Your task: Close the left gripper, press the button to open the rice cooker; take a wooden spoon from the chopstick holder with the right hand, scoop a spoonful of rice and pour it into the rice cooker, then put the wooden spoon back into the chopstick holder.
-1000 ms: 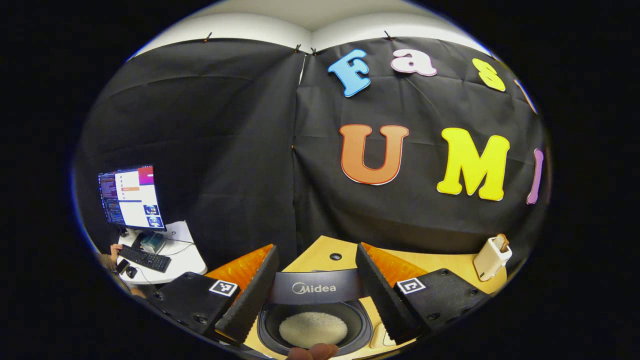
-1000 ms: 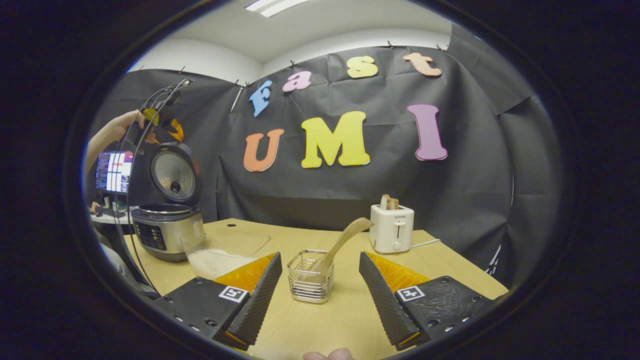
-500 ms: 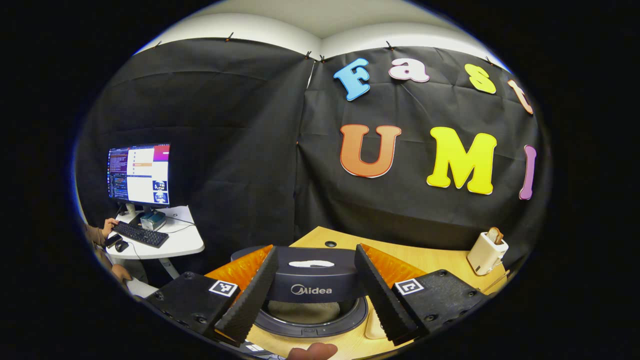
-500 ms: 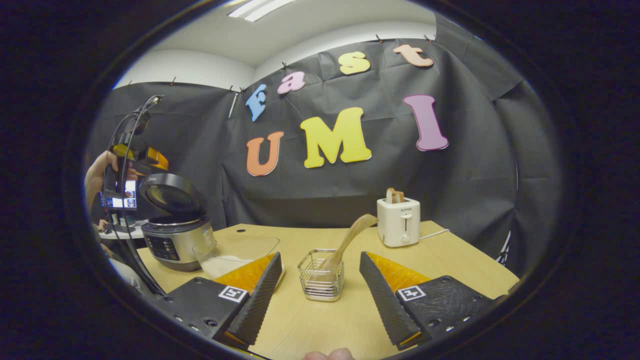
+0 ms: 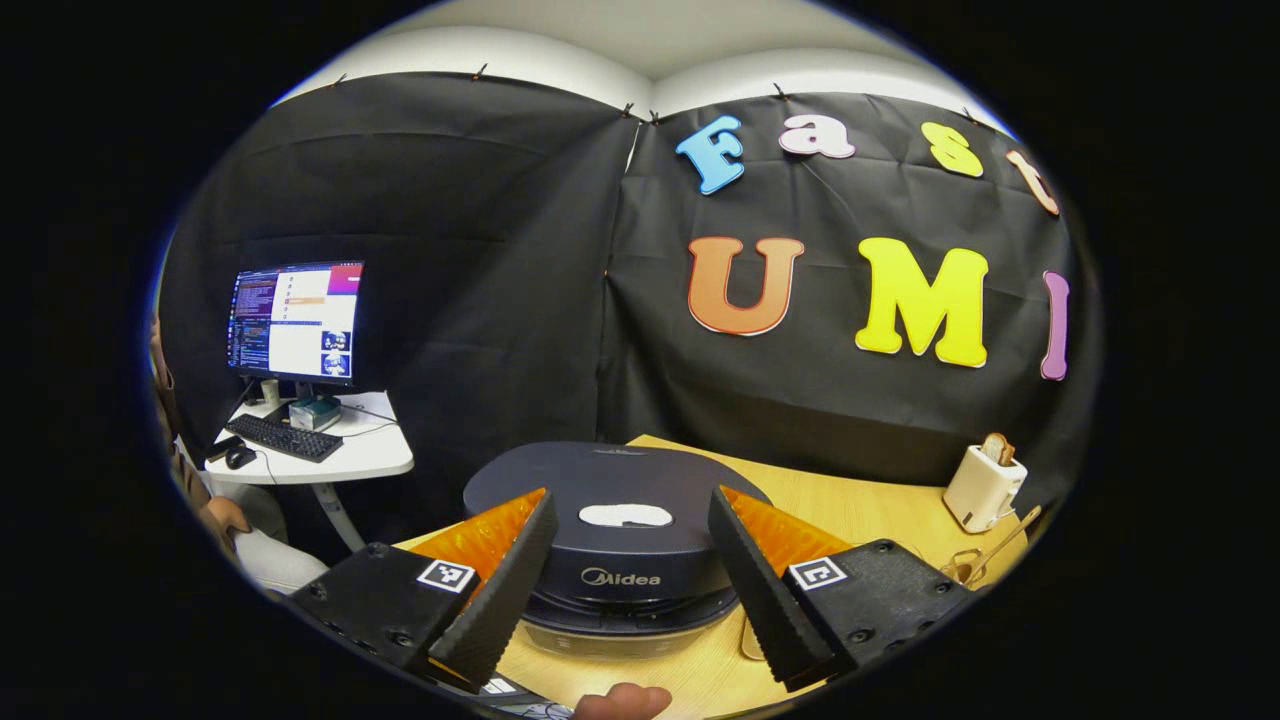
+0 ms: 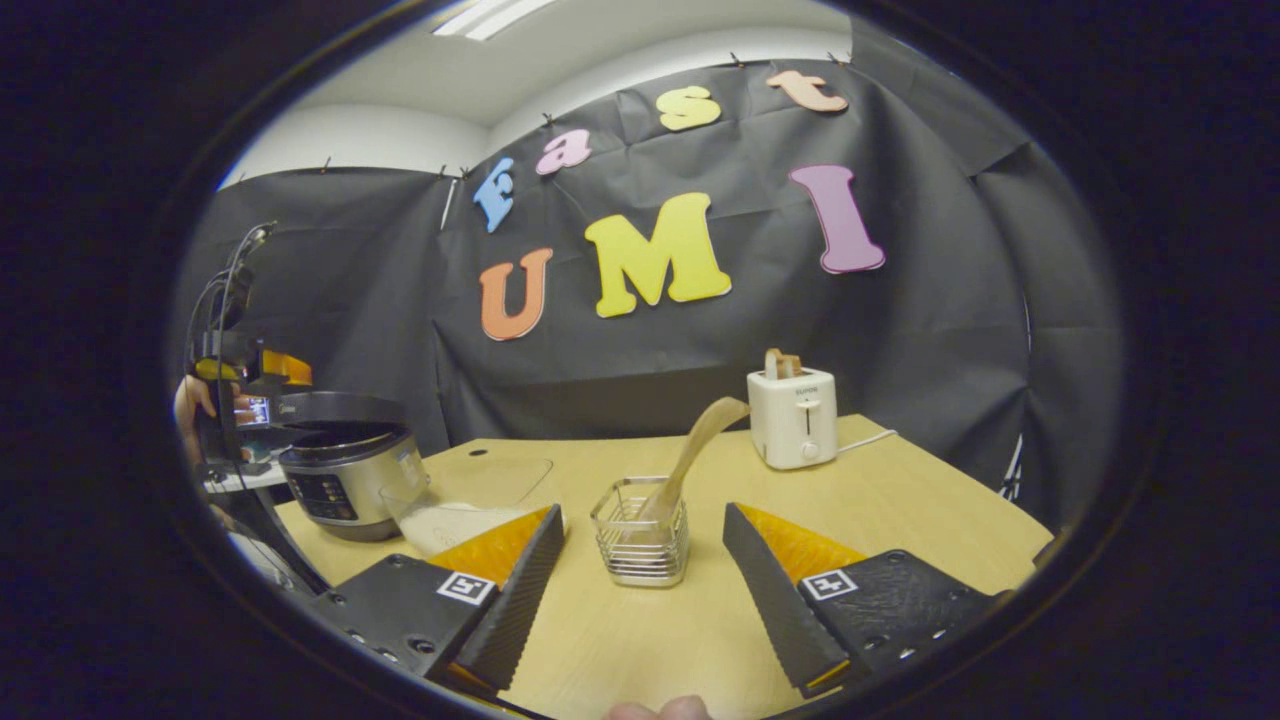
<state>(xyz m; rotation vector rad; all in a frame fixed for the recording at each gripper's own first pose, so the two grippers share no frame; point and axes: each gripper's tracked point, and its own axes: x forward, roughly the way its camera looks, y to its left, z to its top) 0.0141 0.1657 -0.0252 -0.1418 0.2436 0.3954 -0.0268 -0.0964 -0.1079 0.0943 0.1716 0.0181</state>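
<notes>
1. left gripper (image 5: 630, 570) spread wide, its fingers either side of the rice cooker (image 5: 620, 535) lid, which is nearly down
2. right gripper (image 6: 640, 585) spread wide, empty
3. wooden spoon (image 6: 690, 460) leaning in the chopstick holder (image 6: 640, 530) just ahead between its fingers
4. rice bowl (image 6: 450, 510) beside its left finger

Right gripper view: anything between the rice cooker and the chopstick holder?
Yes: a clear bowl of rice sits between the rice cooker and chopstick holder.

Even, bright light from a ceiling lamp (image 6: 490, 15); sharp focus, strong fisheye bending at edges.
</notes>
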